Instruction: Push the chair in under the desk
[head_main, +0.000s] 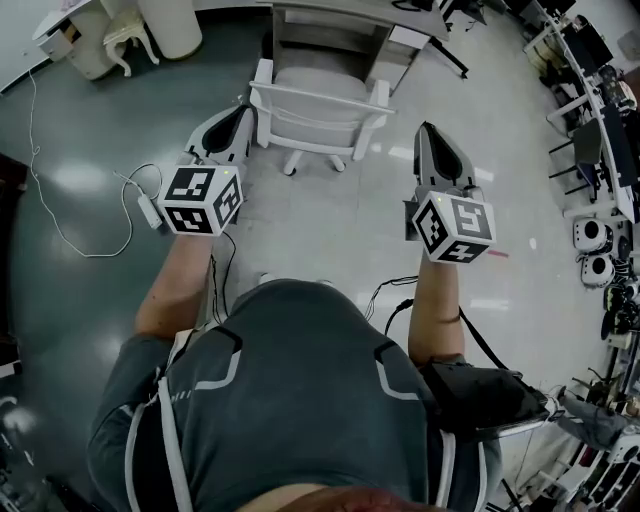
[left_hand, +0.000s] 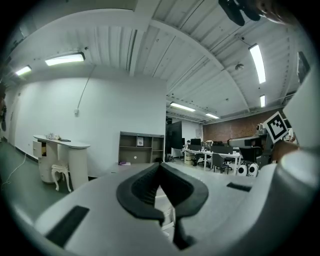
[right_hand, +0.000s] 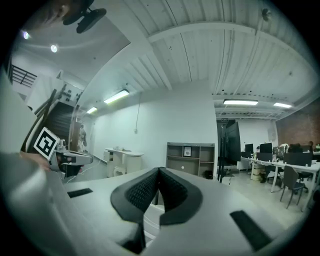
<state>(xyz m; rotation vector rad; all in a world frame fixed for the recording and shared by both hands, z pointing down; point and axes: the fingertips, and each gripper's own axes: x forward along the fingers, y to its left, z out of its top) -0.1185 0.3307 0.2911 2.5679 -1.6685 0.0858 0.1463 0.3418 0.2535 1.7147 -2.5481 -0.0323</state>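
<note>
1. The chair (head_main: 320, 105) is white. It stands on the grey floor (head_main: 330, 220), far from the person and just near of the desk (head_main: 320, 30).
2. Its backrest faces the person and its seat points towards the desk. Most of the chair stands out on the near side of the desk.
3. The left gripper (head_main: 243, 110) is held level at the chair's left near corner, just beside the frame. Whether it touches the frame cannot be told.
4. In the left gripper view its jaws are fully together, pads meeting at the tips (left_hand: 160, 166), with nothing between them. A bit of the white chair shows low in the gap under the pads.
5. The right gripper (head_main: 428, 130) is also level, to the right of the chair and a little apart from its right arm.
6. In the right gripper view its jaws are likewise pressed together (right_hand: 159, 171) and hold nothing. White chair parts show beneath them.
7. Past both pairs of jaws a grey shelf (left_hand: 141, 147) stands against the far white wall.
8. A white side table (left_hand: 60, 146) with a small stool (left_hand: 62, 174) stands far left.
9. A thin white cable (head_main: 60, 215) loops over the floor on the left, near the left forearm.
</note>
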